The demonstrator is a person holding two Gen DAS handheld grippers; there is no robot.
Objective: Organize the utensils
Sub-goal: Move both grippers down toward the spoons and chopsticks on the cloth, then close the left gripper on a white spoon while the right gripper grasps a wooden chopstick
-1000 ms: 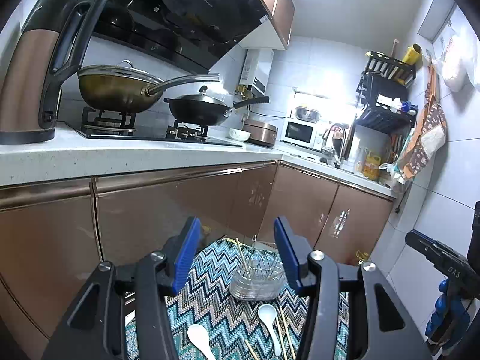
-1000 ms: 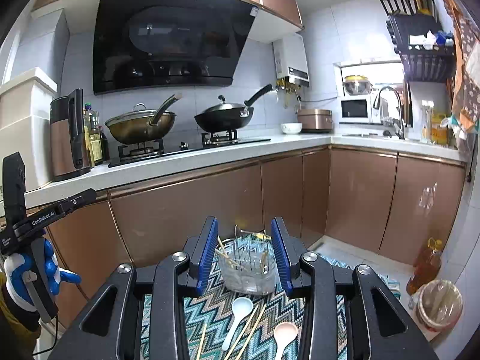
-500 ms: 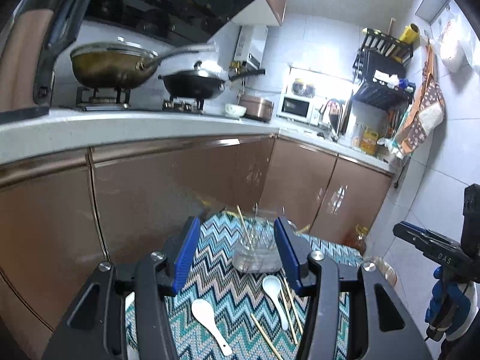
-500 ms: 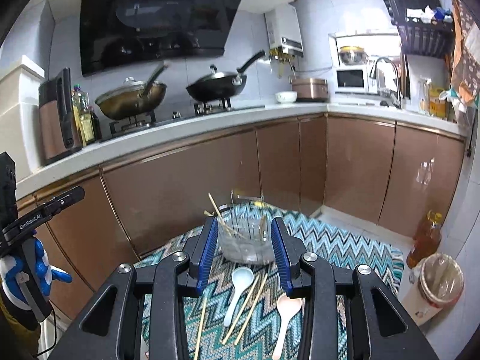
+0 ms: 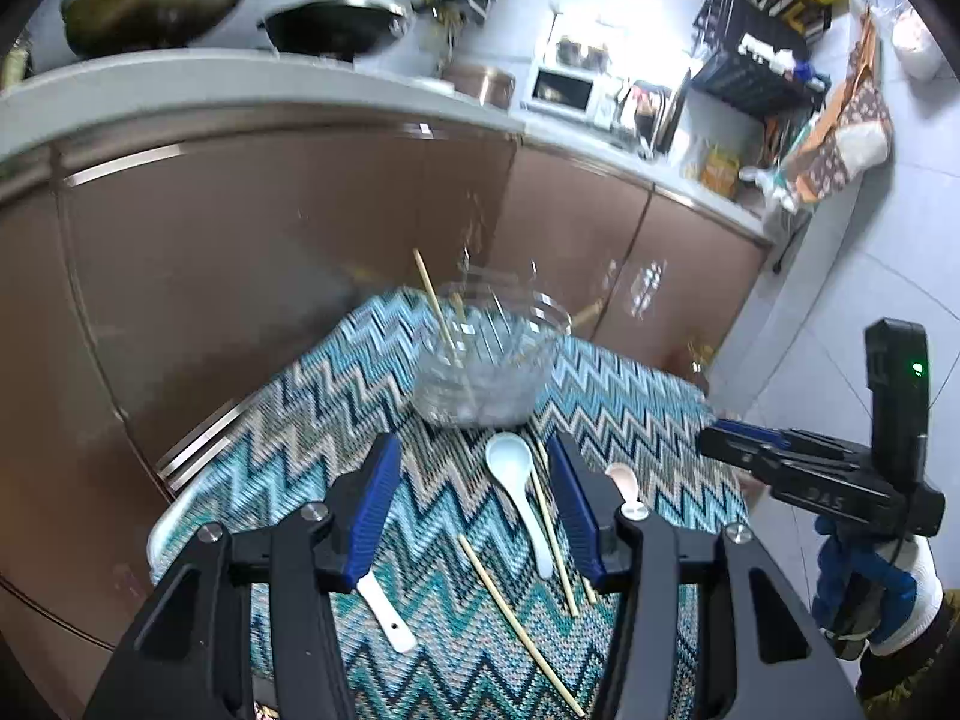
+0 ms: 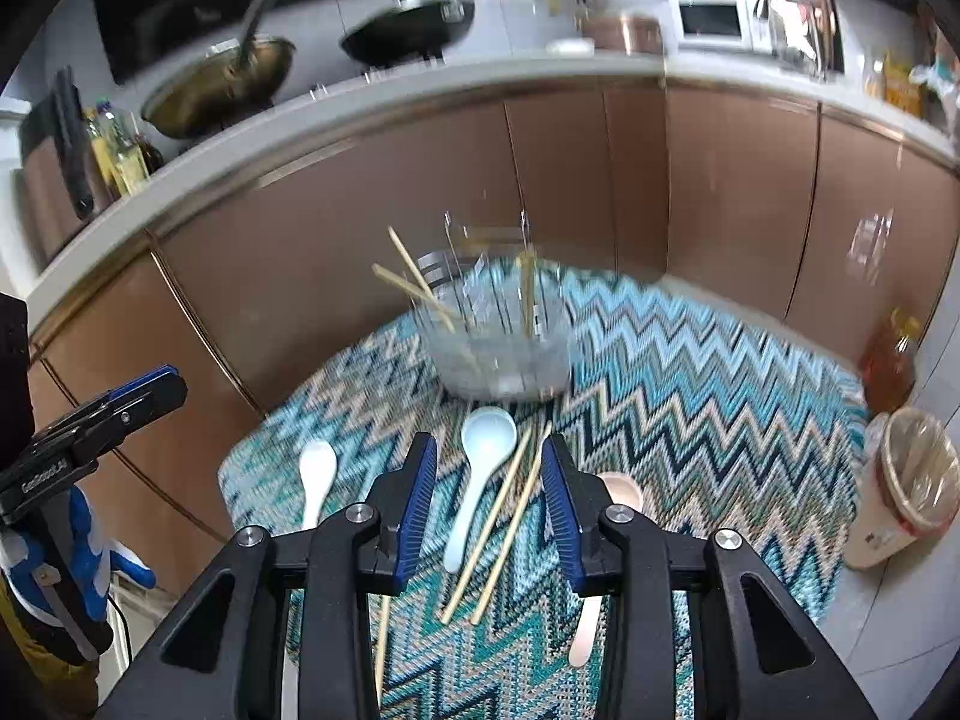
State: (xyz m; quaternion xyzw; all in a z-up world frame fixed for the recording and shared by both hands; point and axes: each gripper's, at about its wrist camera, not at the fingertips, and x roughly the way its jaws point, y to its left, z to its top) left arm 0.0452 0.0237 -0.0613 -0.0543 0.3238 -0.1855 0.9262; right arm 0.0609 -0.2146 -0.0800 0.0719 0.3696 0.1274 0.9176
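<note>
A clear holder (image 5: 489,360) (image 6: 498,336) with a few chopsticks leaning in it stands on the zigzag cloth (image 5: 630,372) (image 6: 690,372). In front of it lie a pale blue spoon (image 5: 510,468) (image 6: 486,450), a white spoon (image 5: 384,606) (image 6: 315,474), a beige spoon (image 5: 624,480) (image 6: 621,489) and loose chopsticks (image 5: 516,618) (image 6: 498,516). My left gripper (image 5: 473,462) hangs open above the cloth, holding nothing. My right gripper (image 6: 489,450) is open over the blue spoon and two chopsticks, not touching them. Each gripper also shows at the edge of the other's view: right gripper (image 5: 750,450), left gripper (image 6: 120,402).
Brown cabinet doors (image 5: 240,252) rise just behind the table, under a counter with two pans (image 6: 408,30). On the floor to the right stand a lined bin (image 6: 906,480) and an oil bottle (image 6: 888,360). Gloved hands (image 5: 870,588) hold the grippers.
Both grippers have sunk and tipped downward toward the table, so the cloth, spoons and chopsticks now fill the lower views. The jaws keep about the same width.
</note>
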